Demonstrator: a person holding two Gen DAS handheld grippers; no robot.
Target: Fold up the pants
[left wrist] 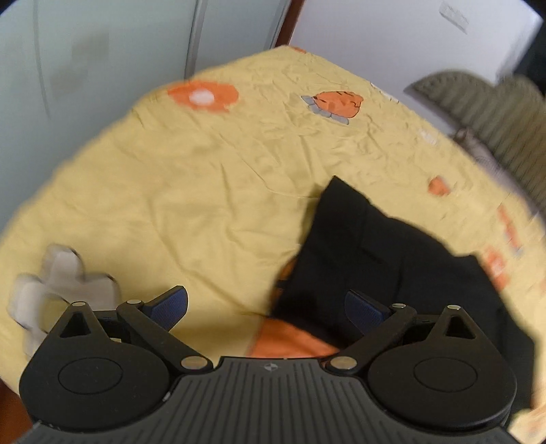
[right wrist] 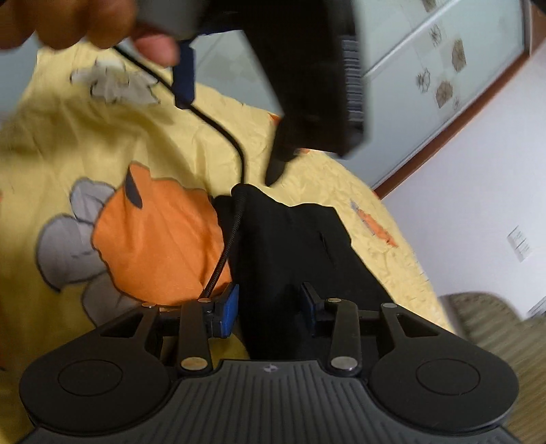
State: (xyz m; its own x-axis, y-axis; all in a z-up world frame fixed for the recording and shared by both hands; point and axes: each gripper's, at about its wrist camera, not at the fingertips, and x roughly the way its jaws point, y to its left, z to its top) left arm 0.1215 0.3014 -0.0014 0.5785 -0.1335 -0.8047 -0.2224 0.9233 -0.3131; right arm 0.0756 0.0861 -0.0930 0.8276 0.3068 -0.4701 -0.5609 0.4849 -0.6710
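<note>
The black pants (left wrist: 375,259) lie bunched on a yellow bedsheet (left wrist: 191,191) with orange cartoon prints. My left gripper (left wrist: 268,305) hovers open over the sheet at the pants' left edge, its blue pads wide apart and empty. In the right wrist view the pants (right wrist: 290,246) run toward me and pass between the pads of my right gripper (right wrist: 269,310). Its jaws stand partly apart, and the pads do not visibly press the cloth. Above, a hand (right wrist: 68,24) holds the left gripper's black housing (right wrist: 307,68), and a black cable (right wrist: 225,133) hangs over the pants.
A white lobed plush object (left wrist: 58,287) lies on the sheet by my left finger. Frosted wardrobe doors (left wrist: 102,51) stand behind the bed. A green ribbed cushion (left wrist: 494,112) sits past the bed's right edge, against a white wall (right wrist: 477,170).
</note>
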